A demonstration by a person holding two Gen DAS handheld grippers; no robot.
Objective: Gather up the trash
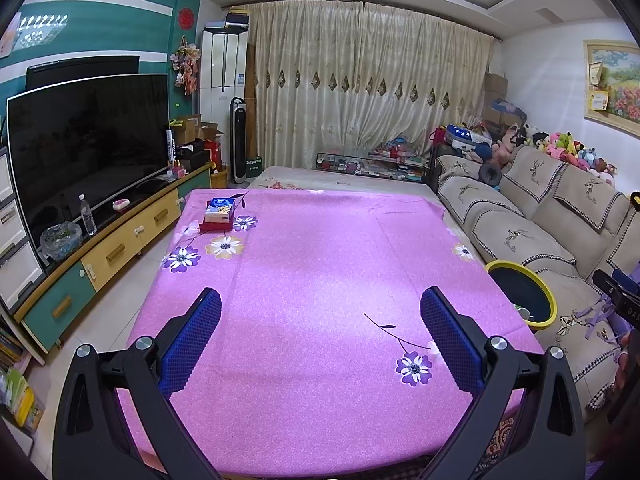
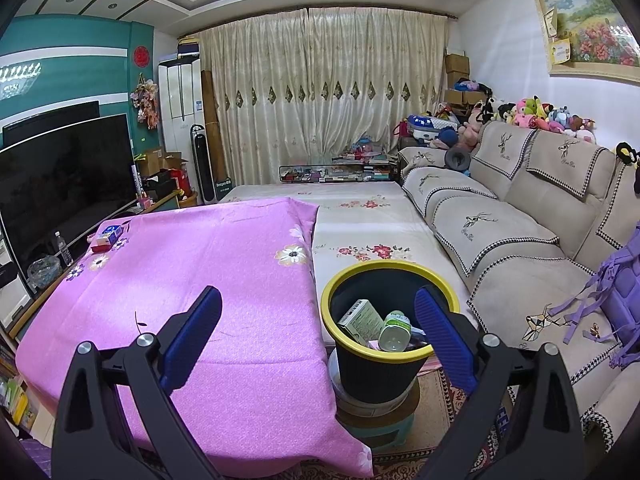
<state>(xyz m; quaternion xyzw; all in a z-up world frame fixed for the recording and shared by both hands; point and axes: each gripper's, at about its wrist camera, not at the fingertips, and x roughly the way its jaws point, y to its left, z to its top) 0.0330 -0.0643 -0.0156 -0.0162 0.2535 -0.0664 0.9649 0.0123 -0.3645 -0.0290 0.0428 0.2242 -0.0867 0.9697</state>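
Observation:
A black bin with a yellow rim [image 2: 362, 272] stands on a stool beside the table's right edge; inside lie a small carton [image 2: 360, 318], a white-green bottle [image 2: 394, 330] and other scraps. The same bin [image 1: 548, 300] shows at the right in the left wrist view. My right gripper [image 2: 318, 300] hangs open above the table edge and the bin's near rim, holding nothing. My left gripper [image 1: 320, 300] is open over the pink flowered tablecloth [image 1: 320, 280], nothing between its blue pads. A tissue box on a red tray [image 1: 218, 212] sits at the table's far left corner.
A TV [image 1: 88, 144] on a low cabinet runs along the left, with a water bottle [image 1: 87, 216]. A beige sofa [image 2: 520, 232] lines the right, a purple bag [image 2: 620, 288] on it. A white flowered cover [image 2: 360, 216] lies beyond the table. A patterned rug [image 2: 432, 396] is under the stool.

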